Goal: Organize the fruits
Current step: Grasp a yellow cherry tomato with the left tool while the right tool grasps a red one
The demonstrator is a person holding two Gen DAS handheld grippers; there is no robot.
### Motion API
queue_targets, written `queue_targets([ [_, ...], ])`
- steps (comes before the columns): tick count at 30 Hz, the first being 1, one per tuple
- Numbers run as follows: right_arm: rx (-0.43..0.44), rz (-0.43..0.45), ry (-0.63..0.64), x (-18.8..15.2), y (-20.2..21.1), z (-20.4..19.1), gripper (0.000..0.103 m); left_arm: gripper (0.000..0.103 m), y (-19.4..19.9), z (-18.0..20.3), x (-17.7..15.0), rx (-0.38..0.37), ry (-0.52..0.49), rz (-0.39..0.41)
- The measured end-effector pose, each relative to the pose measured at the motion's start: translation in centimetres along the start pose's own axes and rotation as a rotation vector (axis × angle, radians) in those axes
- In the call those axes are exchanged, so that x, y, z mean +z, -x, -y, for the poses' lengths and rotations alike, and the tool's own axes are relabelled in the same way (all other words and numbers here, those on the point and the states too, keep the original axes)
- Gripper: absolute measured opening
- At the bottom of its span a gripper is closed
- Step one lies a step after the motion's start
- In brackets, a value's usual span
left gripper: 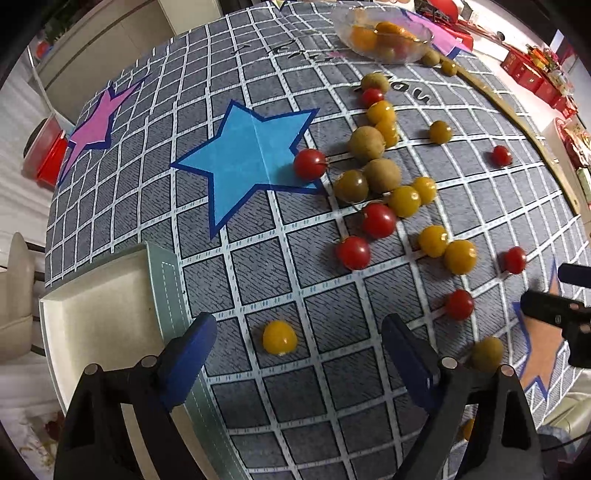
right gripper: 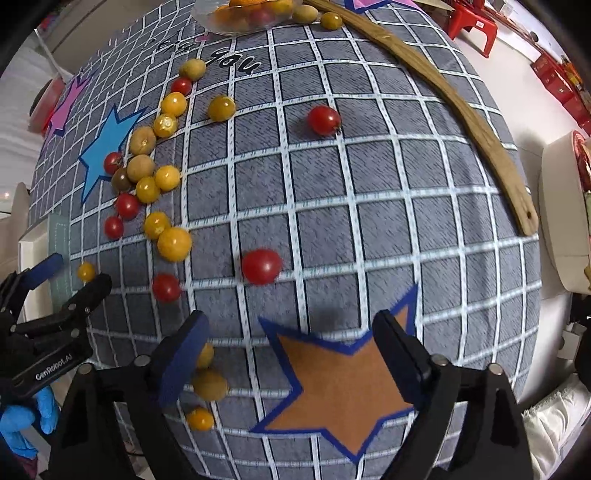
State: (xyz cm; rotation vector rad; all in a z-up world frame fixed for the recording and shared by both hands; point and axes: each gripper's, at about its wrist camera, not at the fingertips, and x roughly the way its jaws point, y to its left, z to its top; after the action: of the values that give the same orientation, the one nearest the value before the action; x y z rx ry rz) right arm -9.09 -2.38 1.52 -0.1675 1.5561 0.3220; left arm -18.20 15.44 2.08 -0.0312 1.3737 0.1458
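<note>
Red and yellow cherry tomatoes and brown round fruits lie scattered over a grey grid tablecloth (left gripper: 236,280). My left gripper (left gripper: 297,328) points down at the cloth and stands open. A single yellow tomato (left gripper: 279,338) lies on the cloth between its blue pads, untouched. The right wrist view shows that same left gripper (right gripper: 74,277) around the yellow tomato (right gripper: 86,272). My right gripper (right gripper: 291,321) is open over an orange paper star (right gripper: 343,384), with a red tomato (right gripper: 261,266) just ahead of its tips. Part of the right gripper (left gripper: 554,291) shows at the left view's right edge.
A glass bowl (left gripper: 382,33) with several fruits stands at the far side. A white box (left gripper: 103,295) sits at the near left edge. A blue star (left gripper: 251,158) and a pink star (left gripper: 96,122) lie on the cloth. A wooden stick (right gripper: 461,110) runs along the right.
</note>
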Motion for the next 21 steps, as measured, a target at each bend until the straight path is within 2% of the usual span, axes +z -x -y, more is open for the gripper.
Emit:
queue_targets([
  [3,0.009,0.004,0.012,2.0,-1.3,-1.0,0.078,0.092,-0.7,-0.2,0.3,0.006,0.014,-0.011],
  [5,0.006,0.005,0.028,2.7,-2.1,-1.8,0.075,0.080,-1.2,-0.4,0.4,0.009,0.024,-0.025],
  [9,-0.016,0.017,0.060,4.0,-3.6,-3.8,0.066,0.080,-1.4,-0.6,0.6,-0.016,0.047,-0.029],
  [11,-0.029,0.025,0.077,4.6,-3.9,-4.9,0.058,0.066,-1.2,-0.4,0.5,-0.035,0.045,-0.024],
  [12,-0.035,0.030,0.088,4.6,-4.0,-5.6,0.050,0.062,-1.1,-0.2,0.4,-0.052,0.043,-0.023],
  [15,-0.045,0.039,0.104,4.7,-4.8,-7.8,0.025,0.039,-0.7,0.7,0.2,-0.083,0.030,-0.017],
  [16,-0.038,0.038,0.099,5.0,-4.9,-8.0,0.025,0.020,-0.5,1.1,0.1,-0.094,0.031,0.011],
  [17,-0.030,0.038,0.092,5.1,-4.9,-8.0,0.025,0.006,-0.3,1.7,0.2,-0.095,0.028,0.011],
  [19,-0.011,0.037,0.077,5.1,-4.5,-7.5,0.025,0.005,-0.1,2.1,0.4,-0.164,0.068,-0.011],
  [21,0.022,0.032,0.058,5.4,-4.5,-7.0,0.025,0.005,0.3,1.7,0.3,-0.197,0.097,-0.011],
])
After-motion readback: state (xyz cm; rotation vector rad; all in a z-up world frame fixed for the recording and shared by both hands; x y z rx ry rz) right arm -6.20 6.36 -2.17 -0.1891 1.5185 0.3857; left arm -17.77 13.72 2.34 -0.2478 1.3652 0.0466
